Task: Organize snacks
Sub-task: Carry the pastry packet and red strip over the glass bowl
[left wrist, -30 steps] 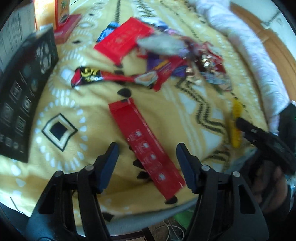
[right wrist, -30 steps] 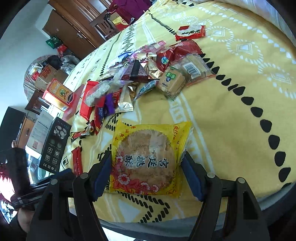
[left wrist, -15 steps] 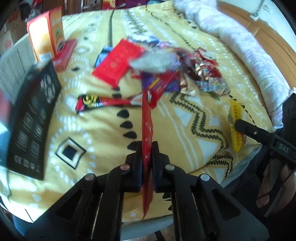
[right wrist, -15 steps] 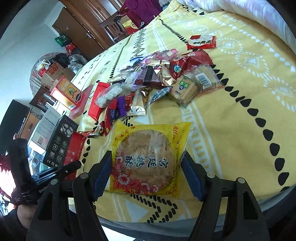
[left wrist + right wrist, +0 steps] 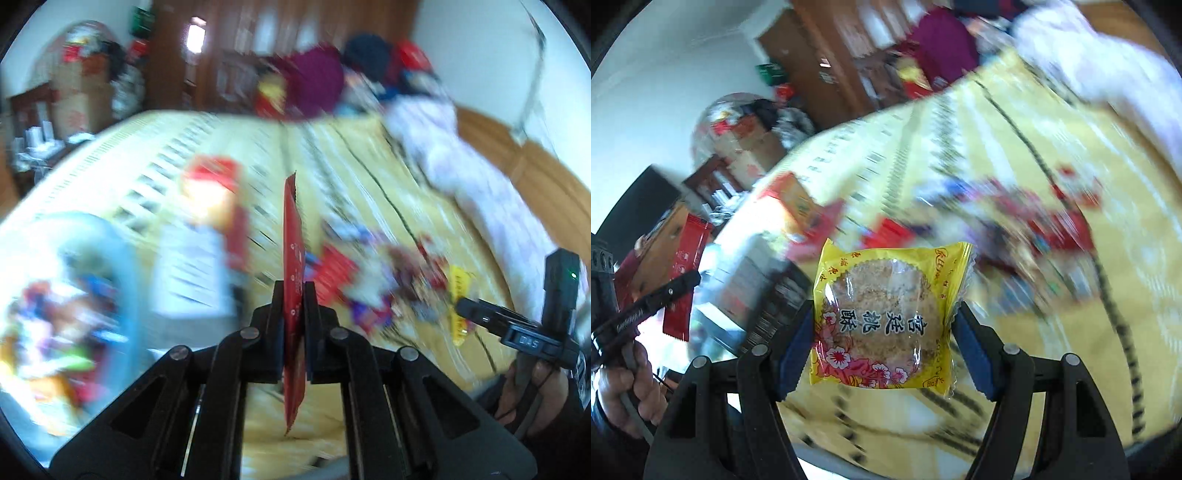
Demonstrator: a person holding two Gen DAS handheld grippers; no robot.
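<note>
Left wrist view: the left gripper [image 5: 294,295] is clenched on a long, flat red foil snack packet [image 5: 293,266], held edge-on so it stands upright between the pads, its top end rising well above the jaws and its bottom end hanging below them. The packet is clear of the yellow patterned bedspread [image 5: 369,177], which stretches away ahead of the claw. Ahead and to the right of the jaws lies a blurred heap of mixed snack wrappers [image 5: 384,280]. Left of the jaws is a pale blue round basket [image 5: 122,258] with colourful packets inside, too blurred to make out. At the far right edge, the right gripper [image 5: 461,306] reaches in with a hand [image 5: 532,391] behind it.

In the right wrist view, the right gripper [image 5: 882,332] grasps a square yellow wrapper with a round biscuit inside [image 5: 886,317], one blue pad pressing on each side edge. The wrapper hangs in the air in front of the claw, clear of the bedspread edge below. Open bedspread lies to the right of the jaws; the wrapper heap sits beyond them. At the far left, the left gripper holds the red packet upright, off the edge of the bed.
</note>
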